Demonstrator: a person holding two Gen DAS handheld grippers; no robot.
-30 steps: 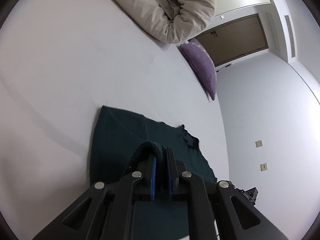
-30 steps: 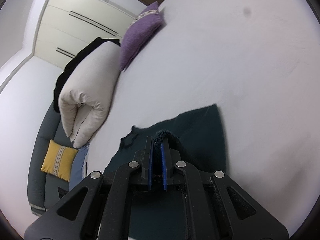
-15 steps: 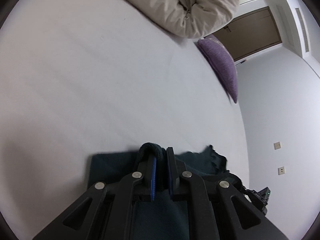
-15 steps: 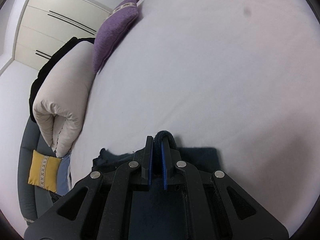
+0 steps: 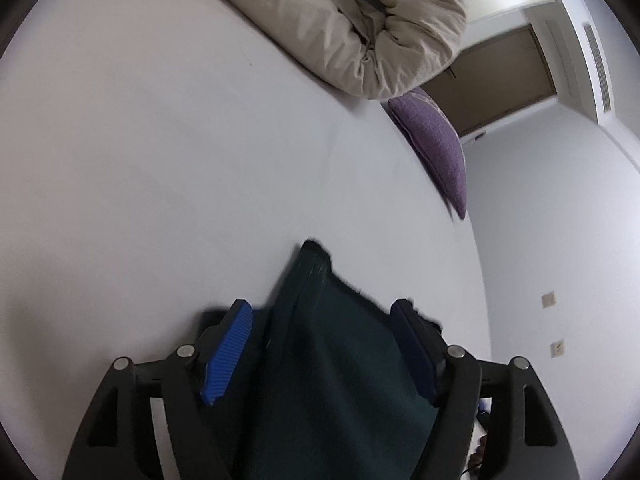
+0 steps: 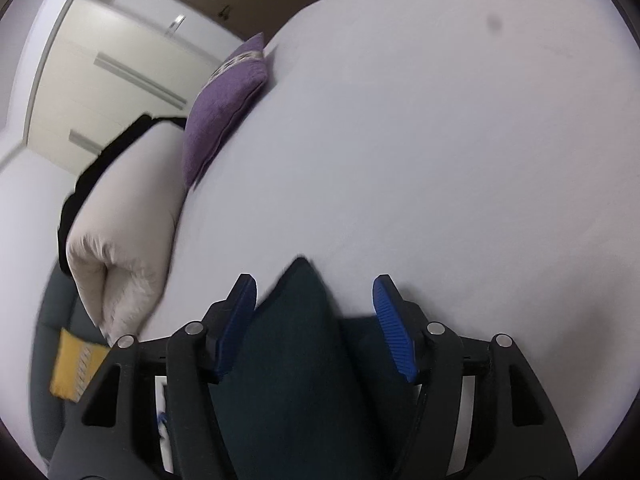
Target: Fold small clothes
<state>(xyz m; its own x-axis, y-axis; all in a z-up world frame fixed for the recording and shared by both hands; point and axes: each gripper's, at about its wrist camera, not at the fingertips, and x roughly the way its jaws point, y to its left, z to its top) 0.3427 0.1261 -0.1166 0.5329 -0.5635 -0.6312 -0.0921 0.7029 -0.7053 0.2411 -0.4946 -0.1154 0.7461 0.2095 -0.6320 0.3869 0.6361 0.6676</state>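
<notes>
We are seeing the dark green knitted garment [image 5: 340, 368] lying on the white bed sheet [image 5: 160, 184], its folded edge rising in a ridge toward each camera. In the left wrist view a corner of the garment is pointing away from us, sitting between the two blue-padded fingers [image 5: 228, 350] of the left gripper [image 5: 324, 344]. The jaws are opening, and the pads are standing clear of the cloth on both sides, so nothing is being gripped. In the right wrist view another peak of the same garment [image 6: 296, 344] is lying between the fingers [image 6: 390, 328] of the right gripper [image 6: 316, 316]. These jaws are opening as well, with a gap of sheet [image 6: 420, 160] showing beside the right pad; the left pad is close to the cloth, but we are not seeing it press.

Further out, a folded beige duvet [image 5: 360, 28] is lying at the far side of the bed, with a purple cushion [image 5: 440, 148] just beside it. Past the bed's edge, in the right wrist view, a yellow cushion [image 6: 74, 368] is resting on a grey sofa [image 6: 48, 396]. A brown door [image 5: 500, 80] is standing in the background.
</notes>
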